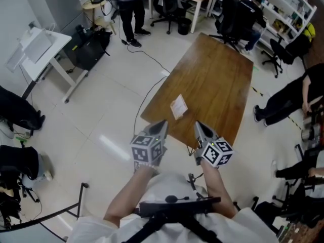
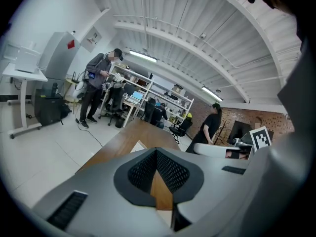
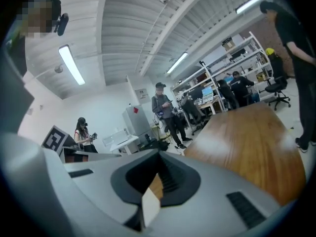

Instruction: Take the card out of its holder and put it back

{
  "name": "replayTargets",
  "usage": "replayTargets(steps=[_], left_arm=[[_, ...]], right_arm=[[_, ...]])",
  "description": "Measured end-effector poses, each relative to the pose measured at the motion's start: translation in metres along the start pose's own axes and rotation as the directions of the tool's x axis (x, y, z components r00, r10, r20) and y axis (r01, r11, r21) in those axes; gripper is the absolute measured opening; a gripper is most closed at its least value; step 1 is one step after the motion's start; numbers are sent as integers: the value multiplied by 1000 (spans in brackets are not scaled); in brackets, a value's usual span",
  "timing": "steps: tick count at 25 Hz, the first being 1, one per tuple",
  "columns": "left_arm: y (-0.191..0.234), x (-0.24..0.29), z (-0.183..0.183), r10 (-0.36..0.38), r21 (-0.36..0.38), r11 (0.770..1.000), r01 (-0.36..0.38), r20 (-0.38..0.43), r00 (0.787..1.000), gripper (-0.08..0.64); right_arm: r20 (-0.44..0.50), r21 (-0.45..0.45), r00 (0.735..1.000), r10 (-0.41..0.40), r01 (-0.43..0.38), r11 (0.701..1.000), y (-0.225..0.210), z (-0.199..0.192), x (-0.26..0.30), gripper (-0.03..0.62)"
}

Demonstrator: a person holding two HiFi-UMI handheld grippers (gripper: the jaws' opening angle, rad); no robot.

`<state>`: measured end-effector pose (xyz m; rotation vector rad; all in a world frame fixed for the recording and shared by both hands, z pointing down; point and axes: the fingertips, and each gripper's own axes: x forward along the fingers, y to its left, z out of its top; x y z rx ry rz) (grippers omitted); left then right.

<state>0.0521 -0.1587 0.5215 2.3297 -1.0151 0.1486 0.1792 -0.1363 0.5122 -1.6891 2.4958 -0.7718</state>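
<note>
A pale card in its clear holder (image 1: 178, 107) lies flat on the brown wooden table (image 1: 217, 80), close to the near edge. Both grippers hover just short of that edge, apart from the card. My left gripper (image 1: 162, 124) is to the card's lower left, and its jaws come to a closed point with nothing in them. My right gripper (image 1: 198, 125) is to the card's lower right, also shut and empty. In the left gripper view the card holder (image 2: 139, 145) shows as a pale corner beyond the closed left gripper (image 2: 157, 152). The right gripper view shows the shut right gripper (image 3: 159, 154) and bare table (image 3: 247, 142).
A dark cable (image 1: 152, 59) runs over the pale floor left of the table. A white desk (image 1: 38, 49) and black bags (image 1: 88, 47) stand at the left. Office chairs (image 1: 238, 14) and people (image 1: 126, 4) are at the far end and right side.
</note>
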Motion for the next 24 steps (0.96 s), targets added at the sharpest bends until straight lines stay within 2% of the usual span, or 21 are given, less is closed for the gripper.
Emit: replayTargets(steps=[4, 9, 17, 24], left_arm=[[-18, -2, -12, 14, 4, 1000, -14, -24, 1000, -5], [-25, -10, -25, 36, 6, 999, -36, -27, 999, -5], [-33, -10, -35, 42, 15, 999, -41, -42, 998, -5], [-32, -13, -38, 46, 28, 999, -45, -43, 998, -5]], right_arm=[[-28, 61, 1000, 9, -8, 998, -5, -18, -14, -3], [-43, 87, 999, 30, -26, 996, -2, -33, -23, -3], [-52, 69, 997, 48, -44, 997, 4, -35, -24, -3], [-75, 58, 997, 3, 1, 998, -2, -36, -27, -3]])
